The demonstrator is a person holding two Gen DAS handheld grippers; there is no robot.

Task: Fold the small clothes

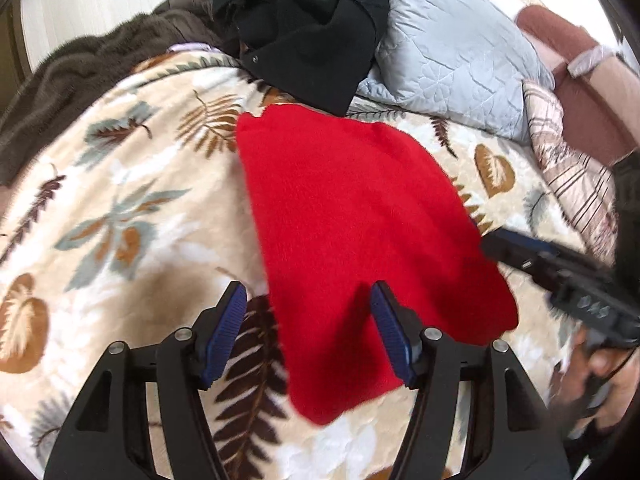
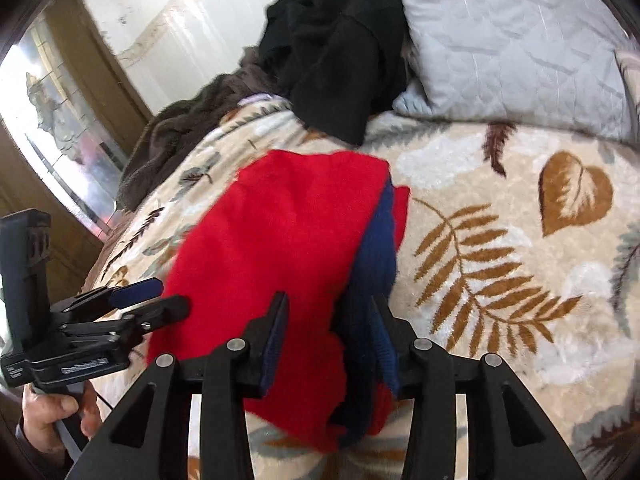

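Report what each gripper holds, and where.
Left gripper: nothing, jaws open over the red garment. Right gripper: the garment's navy-trimmed edge sits between its jaws; a clamp cannot be confirmed.

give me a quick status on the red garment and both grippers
Left gripper open over red garment edge. Right gripper open, cloth between jaws. Black clothes heaped beyond, clear of garment.

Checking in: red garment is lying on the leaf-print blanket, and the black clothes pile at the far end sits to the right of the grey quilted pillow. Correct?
Not quite. The black clothes pile sits to the left of the grey quilted pillow, not the right; both wrist views show this. The rest holds: the red garment lies on the leaf-print blanket.
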